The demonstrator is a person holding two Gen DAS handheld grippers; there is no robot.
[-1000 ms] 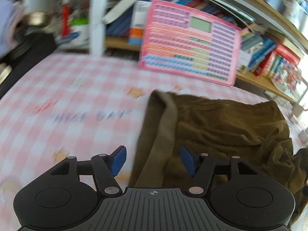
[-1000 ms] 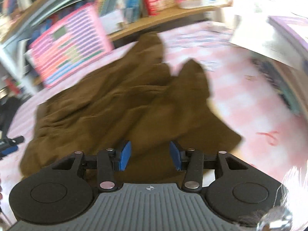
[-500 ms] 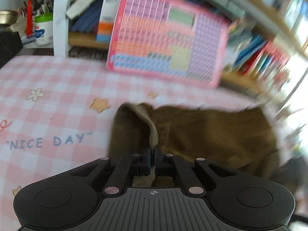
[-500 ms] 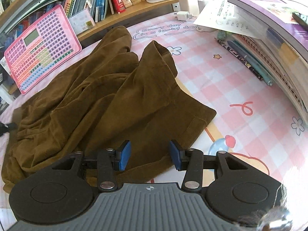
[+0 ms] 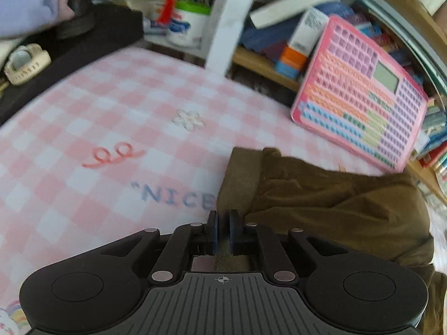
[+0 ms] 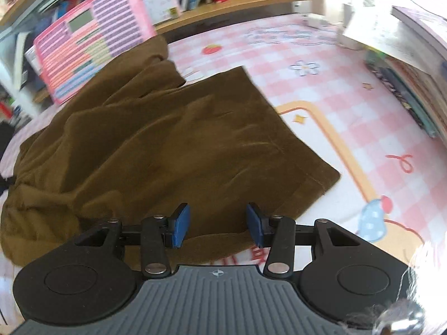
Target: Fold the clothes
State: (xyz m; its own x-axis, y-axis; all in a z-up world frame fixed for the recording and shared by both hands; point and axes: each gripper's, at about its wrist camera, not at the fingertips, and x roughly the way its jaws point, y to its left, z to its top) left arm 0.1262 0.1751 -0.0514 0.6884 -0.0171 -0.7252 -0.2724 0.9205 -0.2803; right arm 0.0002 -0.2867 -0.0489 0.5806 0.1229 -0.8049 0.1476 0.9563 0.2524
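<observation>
A brown corduroy garment (image 6: 173,145) lies crumpled on the pink checked tablecloth (image 6: 349,106). In the left wrist view its waistband edge (image 5: 240,173) runs up from my left gripper (image 5: 222,233), which is shut on that edge. The rest of the garment (image 5: 335,212) spreads to the right. My right gripper (image 6: 216,227) is open, its blue pads just above the garment's near hem, holding nothing. One trouser leg ends in a hemmed corner (image 6: 321,184) to the right.
A pink keyboard toy (image 5: 363,95) leans on the shelf behind; it also shows in the right wrist view (image 6: 92,53). Stacked books (image 6: 413,64) line the right side. A black object (image 5: 69,44) and a white pot of pens (image 5: 187,25) stand at the far left.
My left gripper closed on the waistband edge and has pulled it left, over the "NICE DAY" print. My right gripper stays open near the hem, and the trouser leg now lies flatter.
</observation>
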